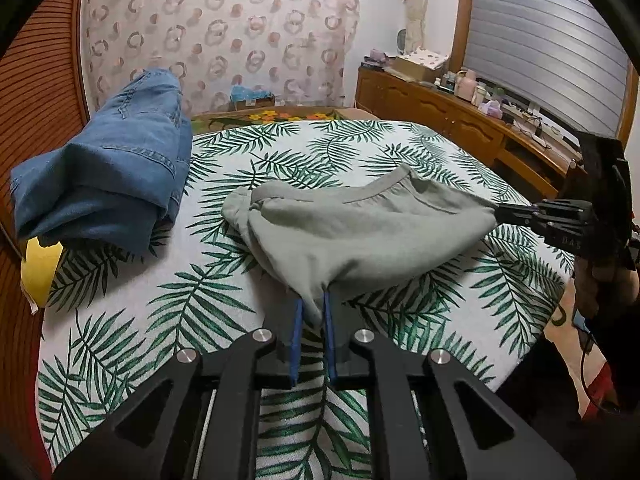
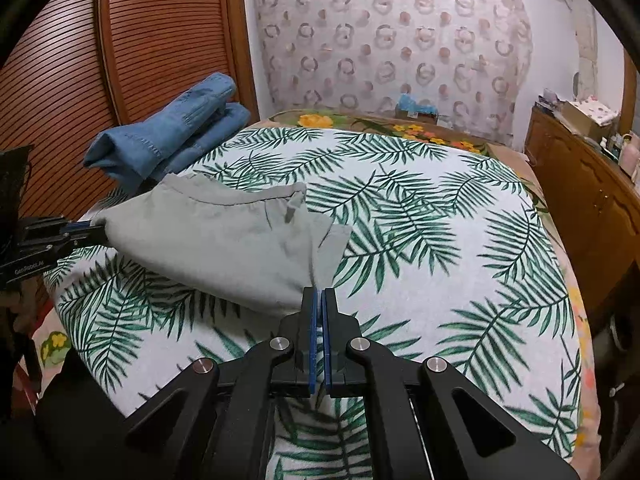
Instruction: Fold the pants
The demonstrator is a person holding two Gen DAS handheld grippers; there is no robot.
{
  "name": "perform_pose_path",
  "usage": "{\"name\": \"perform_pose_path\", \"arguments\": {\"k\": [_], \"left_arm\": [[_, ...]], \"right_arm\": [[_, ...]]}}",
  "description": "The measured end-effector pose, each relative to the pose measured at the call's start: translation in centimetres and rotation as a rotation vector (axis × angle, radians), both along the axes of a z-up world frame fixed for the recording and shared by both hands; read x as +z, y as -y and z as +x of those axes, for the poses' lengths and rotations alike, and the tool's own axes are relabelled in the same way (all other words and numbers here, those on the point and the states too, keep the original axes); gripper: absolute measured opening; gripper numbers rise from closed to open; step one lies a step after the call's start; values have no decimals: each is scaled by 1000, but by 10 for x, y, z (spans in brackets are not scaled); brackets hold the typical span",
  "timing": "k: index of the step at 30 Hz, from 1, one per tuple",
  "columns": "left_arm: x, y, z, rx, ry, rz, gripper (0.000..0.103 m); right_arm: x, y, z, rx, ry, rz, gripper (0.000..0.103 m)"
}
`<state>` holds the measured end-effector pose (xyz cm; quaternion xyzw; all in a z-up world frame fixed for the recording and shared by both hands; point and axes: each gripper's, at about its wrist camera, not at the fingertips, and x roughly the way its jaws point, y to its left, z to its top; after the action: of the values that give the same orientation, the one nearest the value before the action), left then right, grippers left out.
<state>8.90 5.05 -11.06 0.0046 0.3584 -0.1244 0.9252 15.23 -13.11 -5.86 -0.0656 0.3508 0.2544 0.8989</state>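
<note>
Pants, one grey pair, hang stretched over the bed between your two grippers. Your left gripper is clenched on one bunched corner, your right gripper on another. Only the left view shows the dresser's clutter in full. One folded pair of jeans lies by the bed's far-left edge.

Both tools share one build: the left gripper and the right gripper are matte black plastic, each with two slim fingers faced in blue pads, angular linkage arms with triangular cut-outs, and round silver screws at the pivots. White lettering, partly legible, marks the left gripper's side in the right wrist view
</note>
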Motion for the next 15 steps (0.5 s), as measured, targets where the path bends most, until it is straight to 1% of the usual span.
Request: {"name": "perform_pose_path", "arguments": {"k": [6, 8, 11, 15], "left_arm": [[11, 3, -15, -18, 14, -7, 11], [11, 4, -20, -21, 12, -8, 11], [12, 4, -28, -31, 5, -38, 11], [11, 5, -30, -26, 0, -29, 11]], "right_arm": [[9, 9, -17, 19, -1, 18, 2], [11, 11, -24, 24, 1, 22, 2], [13, 12, -34, 34, 3, 26, 2], [10, 13, -39, 32, -18, 25, 2]]}}
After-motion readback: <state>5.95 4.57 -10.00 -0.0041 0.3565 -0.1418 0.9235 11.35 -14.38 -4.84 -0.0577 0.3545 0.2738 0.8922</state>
